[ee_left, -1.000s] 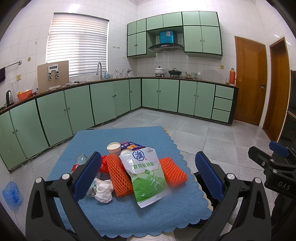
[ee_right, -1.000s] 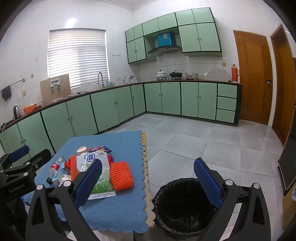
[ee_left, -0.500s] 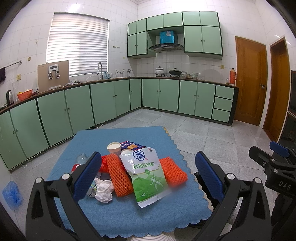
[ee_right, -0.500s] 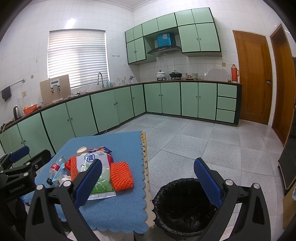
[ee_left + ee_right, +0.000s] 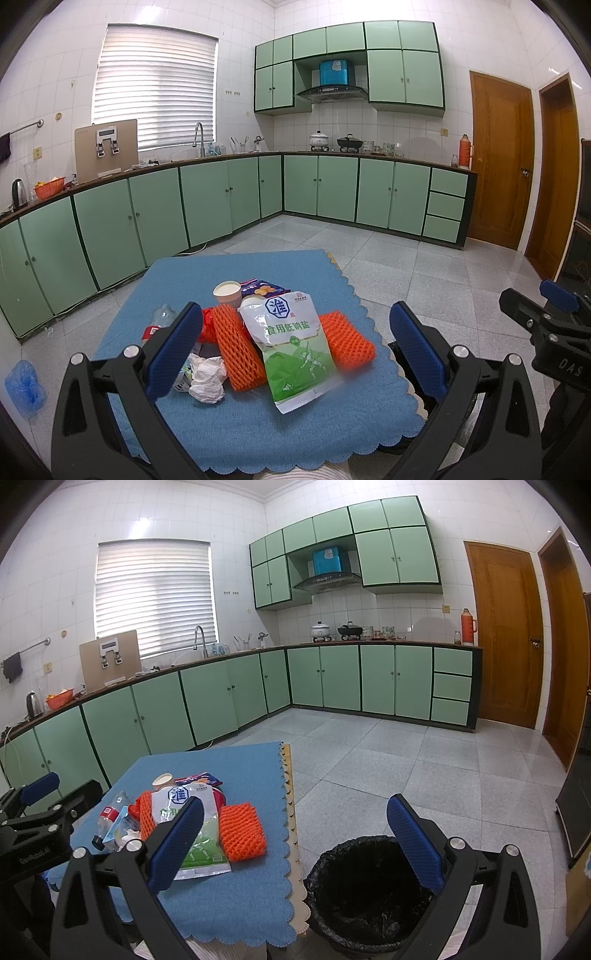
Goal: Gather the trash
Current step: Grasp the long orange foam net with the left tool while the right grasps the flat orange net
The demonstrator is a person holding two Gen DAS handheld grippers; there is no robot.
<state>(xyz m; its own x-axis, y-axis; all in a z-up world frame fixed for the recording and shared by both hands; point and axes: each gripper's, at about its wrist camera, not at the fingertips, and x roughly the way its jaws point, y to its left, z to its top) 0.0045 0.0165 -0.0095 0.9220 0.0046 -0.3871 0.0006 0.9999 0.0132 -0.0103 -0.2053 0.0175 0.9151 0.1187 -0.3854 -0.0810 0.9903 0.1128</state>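
A pile of trash lies on a blue cloth-covered table [image 5: 236,417]: a green-and-white salt bag [image 5: 293,343], two orange foam nets [image 5: 236,347] [image 5: 347,341], crumpled white tissue [image 5: 207,378], a paper cup [image 5: 227,291], a snack wrapper [image 5: 262,286] and a plastic bottle [image 5: 105,818]. My left gripper [image 5: 295,350] hovers open above the near side of the pile, holding nothing. My right gripper [image 5: 295,842] is open too, over the gap between the table's right edge and a bin with a black liner [image 5: 369,890]. The salt bag [image 5: 195,834] and one foam net [image 5: 242,830] show in the right wrist view.
Green kitchen cabinets [image 5: 207,206] run along the back and left walls, with wooden doors [image 5: 502,158] at the right. Grey tiled floor [image 5: 424,768] lies open beyond the table. A blue plastic bag [image 5: 24,384] sits on the floor at left.
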